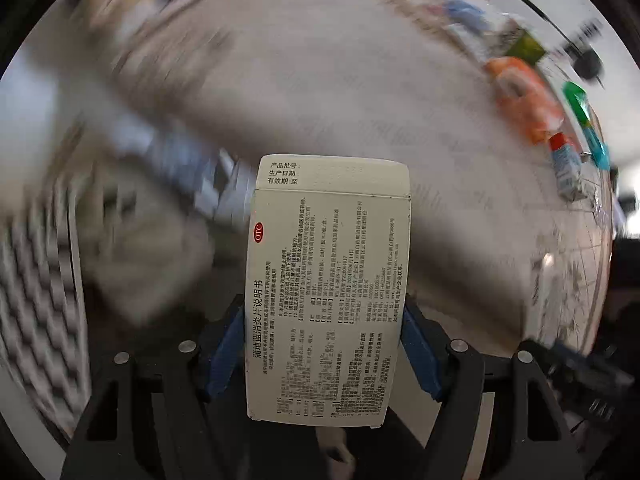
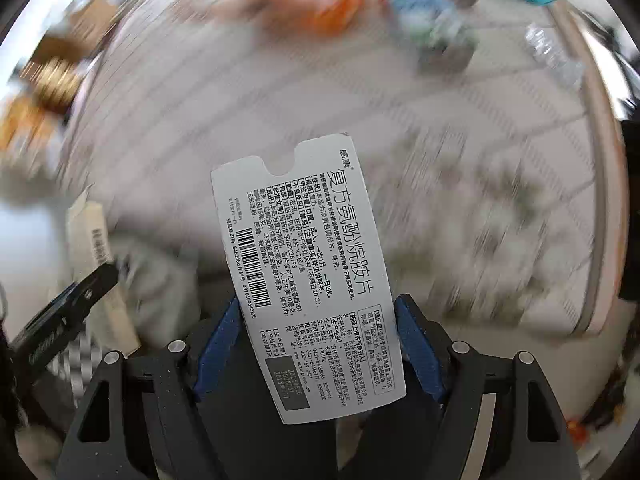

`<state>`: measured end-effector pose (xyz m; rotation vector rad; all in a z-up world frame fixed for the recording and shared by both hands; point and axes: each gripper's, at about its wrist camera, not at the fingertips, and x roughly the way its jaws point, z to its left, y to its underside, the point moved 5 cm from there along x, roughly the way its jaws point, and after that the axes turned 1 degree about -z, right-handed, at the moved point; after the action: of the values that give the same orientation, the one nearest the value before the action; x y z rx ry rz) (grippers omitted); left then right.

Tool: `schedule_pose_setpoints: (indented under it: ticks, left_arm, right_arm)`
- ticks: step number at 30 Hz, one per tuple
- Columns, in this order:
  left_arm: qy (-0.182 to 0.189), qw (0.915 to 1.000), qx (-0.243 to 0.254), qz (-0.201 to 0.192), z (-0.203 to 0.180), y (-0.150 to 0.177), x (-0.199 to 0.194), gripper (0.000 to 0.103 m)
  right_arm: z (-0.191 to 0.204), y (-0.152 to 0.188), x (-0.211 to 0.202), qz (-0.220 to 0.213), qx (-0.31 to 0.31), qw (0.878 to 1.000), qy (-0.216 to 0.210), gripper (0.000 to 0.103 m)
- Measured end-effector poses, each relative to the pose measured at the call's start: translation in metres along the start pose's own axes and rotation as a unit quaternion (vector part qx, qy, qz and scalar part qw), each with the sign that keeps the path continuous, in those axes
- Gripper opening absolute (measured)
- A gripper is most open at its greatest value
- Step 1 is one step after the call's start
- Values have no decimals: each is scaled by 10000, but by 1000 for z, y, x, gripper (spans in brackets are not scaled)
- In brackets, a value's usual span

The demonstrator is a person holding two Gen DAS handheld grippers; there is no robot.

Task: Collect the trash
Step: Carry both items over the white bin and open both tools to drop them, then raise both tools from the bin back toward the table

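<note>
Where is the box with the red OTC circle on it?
The cream medicine box is in the middle of the left wrist view, pinched between the blue fingers of the left gripper, lifted above the blurry pale table.

Cream medicine box (image 1: 328, 292): printed text, red oval mark, standing lengthwise. White medicine box (image 2: 308, 276): flattened, barcode, notched top edge, tilted slightly left.
</note>
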<state>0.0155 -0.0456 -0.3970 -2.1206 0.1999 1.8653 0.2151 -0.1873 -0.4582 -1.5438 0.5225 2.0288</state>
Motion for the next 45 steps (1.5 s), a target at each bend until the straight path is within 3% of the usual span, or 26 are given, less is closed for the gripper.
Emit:
schedule_pose_setpoints:
  ticks: [3, 4, 6, 8, 12, 13, 16, 19, 21, 23, 25, 29, 35, 45]
  left_arm:
    - [139, 9979, -496, 395, 30, 37, 33, 70]
    - [229, 9956, -689, 588, 41, 55, 55, 70]
    - [355, 9920, -885, 824, 54, 62, 92, 70]
    - [552, 9875, -1069, 1016, 69, 79, 141, 70]
    - [919, 9773, -1369, 1333, 84, 82, 240, 70]
    - [1128, 9713, -1450, 1509, 88, 81, 273, 71]
    - [1521, 9580, -1615, 1815, 94, 74, 336, 71]
    - [1671, 9535, -1663, 1875, 101, 74, 370, 83]
    - [1733, 9527, -1667, 1856, 115, 73, 384, 99]
    - [1589, 9573, -1569, 1837, 116, 79, 386, 99]
    - [1288, 9666, -1430, 1696, 120, 82, 381, 99]
    - [388, 9853, -1152, 1201, 133, 90, 366, 100]
    - [-510, 9917, -698, 956, 125, 106, 324, 100]
    - [-548, 9936, -202, 971, 99, 122, 269, 99]
  right_arm:
    - [12, 48, 19, 447, -138, 9988, -131, 79]
    - [9, 61, 39, 577, -153, 9982, -109, 79]
    - [6, 83, 77, 737, -196, 9971, 43, 79]
    - [1, 87, 133, 911, -194, 9956, 72, 79]
    - [-20, 87, 236, 920, -112, 9955, 201, 79]
    - [-25, 87, 266, 960, -53, 9952, 168, 79]
    - [-37, 57, 336, 998, 90, 9949, 147, 79]
    - [-28, 34, 388, 986, 110, 9950, 114, 79]
    - [-31, 30, 414, 1117, 70, 9937, -32, 79]
    - [-27, 29, 442, 1156, 14, 9933, -57, 83]
    - [-23, 25, 450, 1089, -55, 9940, -11, 103]
    - [-22, 33, 434, 873, -321, 9953, 259, 103]
    - [-15, 47, 401, 620, -854, 9875, 1171, 103]
    - [-4, 68, 317, 500, -1028, 9834, 1412, 103]
